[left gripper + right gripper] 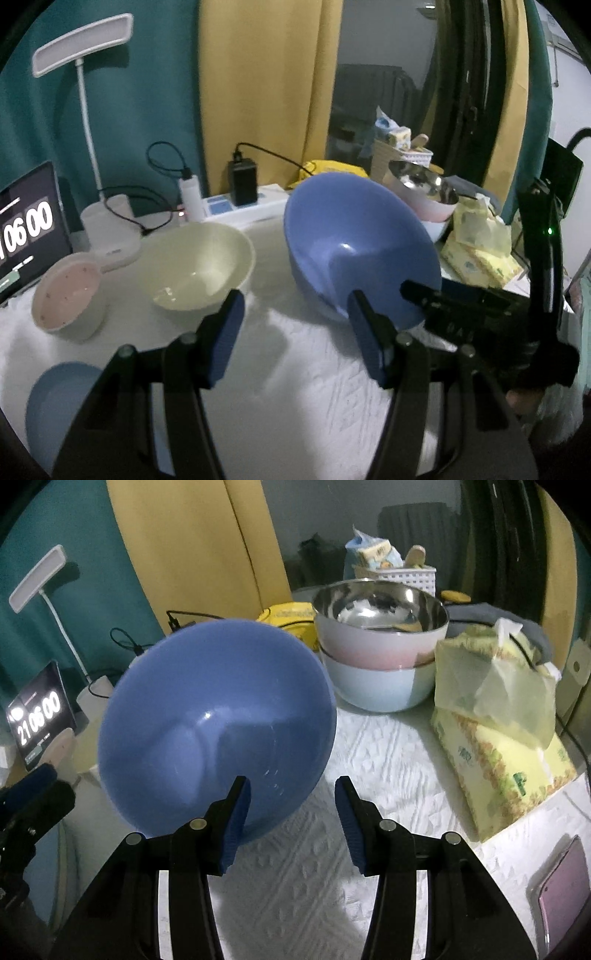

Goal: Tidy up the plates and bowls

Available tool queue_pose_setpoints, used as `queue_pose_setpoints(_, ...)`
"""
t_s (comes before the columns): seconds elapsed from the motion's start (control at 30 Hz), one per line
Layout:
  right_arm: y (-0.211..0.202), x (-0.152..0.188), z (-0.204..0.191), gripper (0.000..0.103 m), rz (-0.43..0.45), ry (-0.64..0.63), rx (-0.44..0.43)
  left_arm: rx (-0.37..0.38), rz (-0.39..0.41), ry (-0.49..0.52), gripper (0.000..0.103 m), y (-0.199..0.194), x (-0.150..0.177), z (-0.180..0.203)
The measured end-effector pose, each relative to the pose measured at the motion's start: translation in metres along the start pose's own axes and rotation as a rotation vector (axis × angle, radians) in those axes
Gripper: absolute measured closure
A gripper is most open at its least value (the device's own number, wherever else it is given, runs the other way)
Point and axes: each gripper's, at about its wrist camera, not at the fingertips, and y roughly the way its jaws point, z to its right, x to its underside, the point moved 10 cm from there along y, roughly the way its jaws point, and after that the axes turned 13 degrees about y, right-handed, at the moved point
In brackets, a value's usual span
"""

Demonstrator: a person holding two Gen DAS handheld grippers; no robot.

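Your right gripper (pixel 291 808) is spread wide at the bottom centre of the right wrist view, with the near rim of a tilted blue bowl (pixel 218 723) between its jaws. The left pad sits against the inside of the bowl; the right pad stands clear of it, so nothing is pinched yet. The bowl fills the middle left of that view and leans toward the camera. Whether it rests on the white textured cloth (pixel 369 746) or hangs just above it cannot be told.

Your left gripper (pixel 295 325) is also spread and holds nothing, at the bottom centre of the left wrist view. Beyond it, centre left, sits an empty cream bowl (pixel 199 266).

At upper right, two steel-lined bowls (pixel 380 627) are already nested.

This looks like gripping the blue bowl for stacking. Next, close squarely on the rim; a shallow bite could slip.
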Motion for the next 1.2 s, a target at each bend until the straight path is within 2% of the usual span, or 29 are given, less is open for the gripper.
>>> queue_pose_setpoints(0.23, 0.011, 0.002, 0.004, 0.053, -0.017, 0.019, -0.029, -0.012, -0.027, 0.034, 0.043, 0.027, -0.001, 0.016)
queue_pose_setpoints(0.37, 0.017, 0.005, 0.005, 0.054, -0.031, 0.029, -0.047, -0.018, -0.061, 0.044, 0.048, 0.043, 0.003, 0.020)
queue_pose_setpoints(0.4, 0.018, 0.005, 0.005, 0.059, -0.035, 0.032, -0.053, -0.016, -0.069, 0.043, 0.055, 0.046, 0.004, 0.020)
queue_pose_setpoints(0.47, 0.018, 0.005, 0.006, 0.066, -0.035, 0.037, -0.055, -0.011, -0.083, 0.044, 0.062, 0.051, 0.006, 0.021)
queue_pose_setpoints(0.53, 0.018, 0.005, 0.007, 0.079, -0.036, 0.035, -0.055, -0.003, -0.089, 0.050, 0.071, 0.054, 0.008, 0.023)
queue_pose_setpoints(0.6, 0.017, 0.006, 0.006, 0.082, -0.034, 0.029, -0.055, -0.003, -0.090, 0.053, 0.073, 0.055, 0.008, 0.024)
queue_pose_setpoints(0.8, 0.007, 0.005, 0.003, 0.083, -0.011, 0.020, -0.054, 0.011, -0.100, 0.030, 0.074, 0.050, 0.010, 0.021)
queue_pose_setpoints(1.2, -0.034, 0.018, -0.008, 0.083, 0.021, 0.003, -0.056, 0.017, -0.053, 0.026, 0.074, 0.005, 0.020, 0.019)
